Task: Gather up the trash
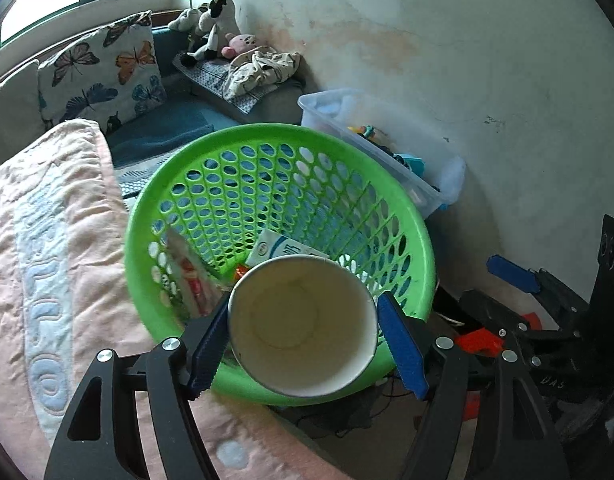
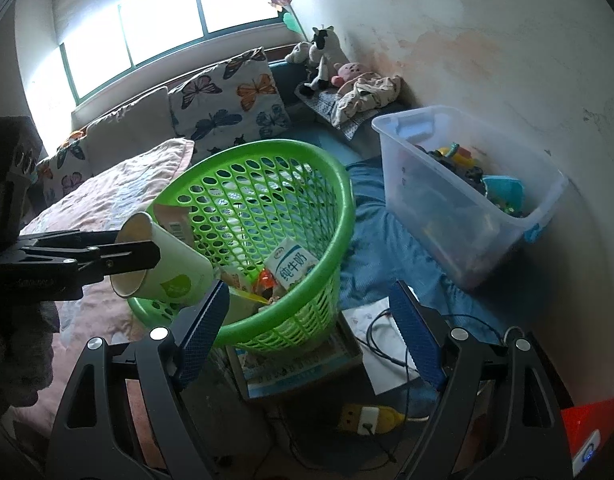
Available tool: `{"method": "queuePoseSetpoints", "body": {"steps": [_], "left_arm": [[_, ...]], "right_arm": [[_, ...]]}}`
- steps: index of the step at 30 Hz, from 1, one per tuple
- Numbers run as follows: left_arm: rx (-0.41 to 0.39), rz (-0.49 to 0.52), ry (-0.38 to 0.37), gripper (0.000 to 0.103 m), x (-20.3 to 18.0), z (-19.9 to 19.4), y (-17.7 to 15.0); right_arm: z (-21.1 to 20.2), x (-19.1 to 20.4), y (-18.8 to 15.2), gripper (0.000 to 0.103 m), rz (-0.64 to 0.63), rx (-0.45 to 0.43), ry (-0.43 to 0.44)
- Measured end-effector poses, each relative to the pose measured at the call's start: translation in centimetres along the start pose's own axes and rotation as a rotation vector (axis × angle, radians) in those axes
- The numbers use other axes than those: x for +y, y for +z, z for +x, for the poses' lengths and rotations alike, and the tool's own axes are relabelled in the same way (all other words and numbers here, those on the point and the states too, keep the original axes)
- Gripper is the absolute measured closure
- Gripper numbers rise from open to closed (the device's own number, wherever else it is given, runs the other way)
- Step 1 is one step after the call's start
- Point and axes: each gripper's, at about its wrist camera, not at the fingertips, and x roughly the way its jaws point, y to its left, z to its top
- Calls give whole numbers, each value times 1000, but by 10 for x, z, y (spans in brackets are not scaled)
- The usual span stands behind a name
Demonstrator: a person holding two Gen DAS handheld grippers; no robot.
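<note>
Left claw (image 1: 303,344) clamps a paper cup (image 1: 303,320) above the near rim of the green basket (image 1: 419,240).

Tilted on its side in the right wrist view, the cup has its open mouth facing the left camera, with blue pads pressing both sides. Right claw (image 2: 311,332) stands wide with nothing between its fingers, near the basket. Inside the basket lie a milk carton (image 2: 291,266) and other wrappers. Beside it sits a clear toy bin (image 2: 447,184).
</note>
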Motion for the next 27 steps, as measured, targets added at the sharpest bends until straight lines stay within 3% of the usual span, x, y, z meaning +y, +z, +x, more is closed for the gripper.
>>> {"method": "queuePoseSetpoints", "body": {"steps": [6, 11, 27], "left_arm": [[23, -23, -38, 25, 0, 6, -1], [14, -29, -48, 24, 3, 2, -3], [-75, -17, 46, 22, 16, -46, -24]], "right_arm": [[0, -1, -2, 21, 2, 0, 1], [-1, 1, -3, 21, 4, -2, 12], [-16, 31, -9, 20, -21, -17, 65]]}}
